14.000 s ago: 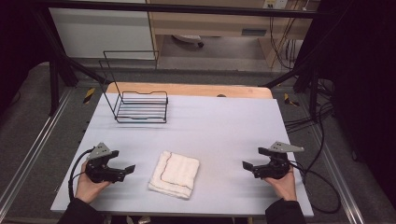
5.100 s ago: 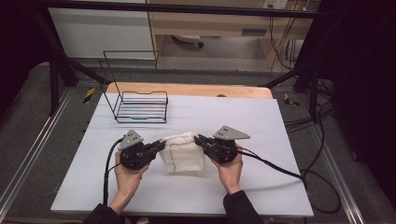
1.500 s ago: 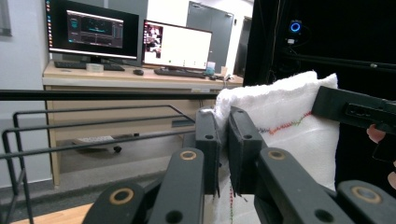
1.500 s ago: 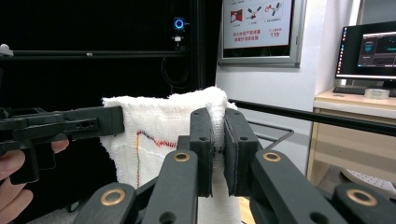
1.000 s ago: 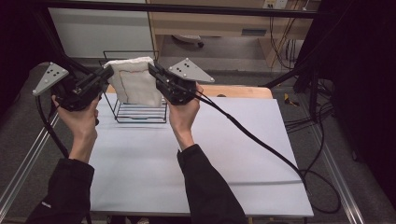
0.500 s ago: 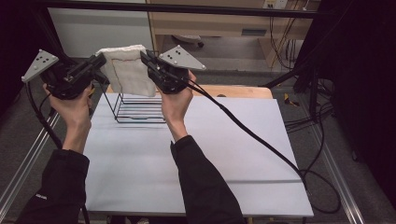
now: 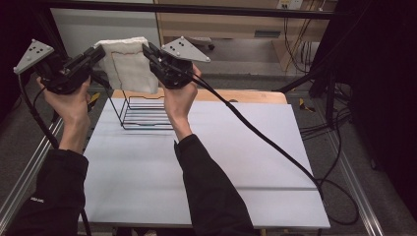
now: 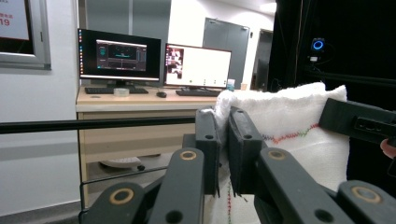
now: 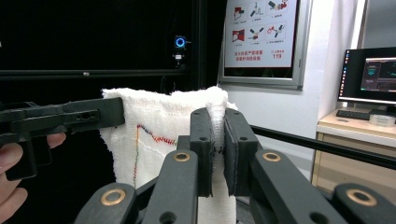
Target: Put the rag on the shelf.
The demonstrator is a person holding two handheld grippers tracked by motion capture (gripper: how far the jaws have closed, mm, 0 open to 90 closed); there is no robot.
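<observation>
Above the table's (image 7: pixel 236 142) far left corner: towel (image 7: pixel 129 69), lifted higher since a second ago, pinched between left gripper (image 7: pixel 98 53) and right gripper (image 7: pixel 147 51); wire basket (image 7: pixel 145 109) beneath, ready for lowering.

White towel (image 7: pixel 129 66): terry cloth, folded, with a thin line of coloured stitching across its face. Held aloft, hanging upright from its top edge, pinched at both upper corners. Lower edge hangs free above the wire basket (image 7: pixel 146 112), which stands at the far left of the tabletop (image 7: pixel 236 147)
</observation>
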